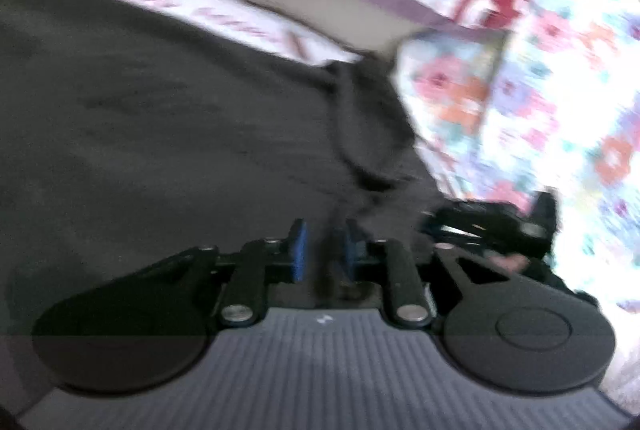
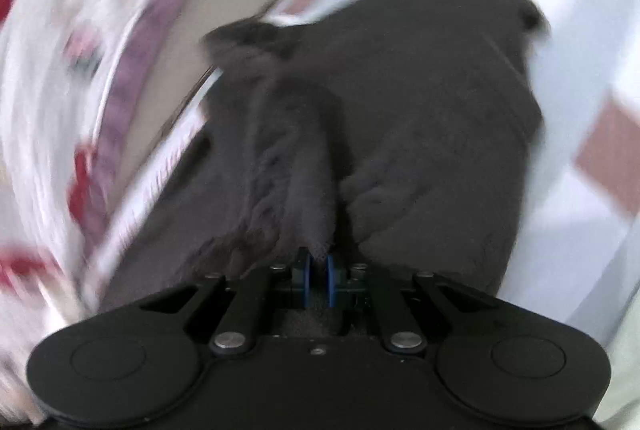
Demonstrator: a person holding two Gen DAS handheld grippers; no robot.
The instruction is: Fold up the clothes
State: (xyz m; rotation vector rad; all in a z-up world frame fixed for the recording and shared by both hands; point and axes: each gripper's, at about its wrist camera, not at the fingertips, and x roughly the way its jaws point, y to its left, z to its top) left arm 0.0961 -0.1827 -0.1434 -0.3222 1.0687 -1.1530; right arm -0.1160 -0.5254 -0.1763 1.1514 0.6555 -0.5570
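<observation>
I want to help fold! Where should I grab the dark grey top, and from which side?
Probably the bunched edge of the dark grey top, coming from the near side. That ridge stands up off the patterned bedsheet, so fingers can close around it; the flat middle gives nothing to pinch.

Bedroom in a home, by the look of the bedding

A patterned sheet [image 1: 248, 14], white with a purple band and red motifs, is covering the whole surface, and a floral quilt [image 1: 540, 78] in pink, orange and blue is lying bunched on it at the right of the left wrist view. A dark garment [image 2: 400, 110] is lying spread over the sheet; both views are blurring, so finer detail is not showing.
</observation>
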